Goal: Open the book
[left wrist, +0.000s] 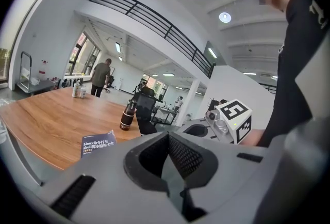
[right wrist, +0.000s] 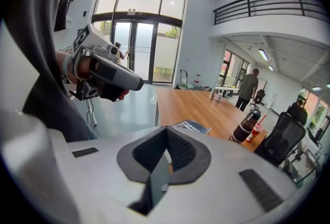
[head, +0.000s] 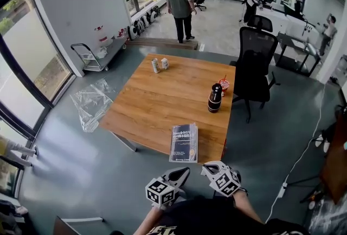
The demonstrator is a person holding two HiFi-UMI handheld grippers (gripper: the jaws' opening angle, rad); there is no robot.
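A closed dark-blue book [head: 184, 142] lies flat on the wooden table [head: 157, 104], close to its near edge. Both grippers hang just short of that edge, above the floor, clear of the book. My left gripper [head: 182, 173] is shut and empty, its tip below the book's near side. The right gripper [head: 208, 168] is shut and empty too, a little to the book's right. The left gripper view has the book [left wrist: 98, 143] at its lower left, beyond its own closed jaws [left wrist: 172, 166]. From the right gripper, the book [right wrist: 191, 127] lies ahead of the closed jaws [right wrist: 162, 166].
On the table's right side stand a black bottle [head: 214, 98] and a red cup [head: 223, 85]; two cans [head: 159, 64] stand at the far edge. A black office chair [head: 255, 60] is at the right. A plastic sheet [head: 92, 101] lies on the floor at the left. A person [head: 180, 6] stands far off.
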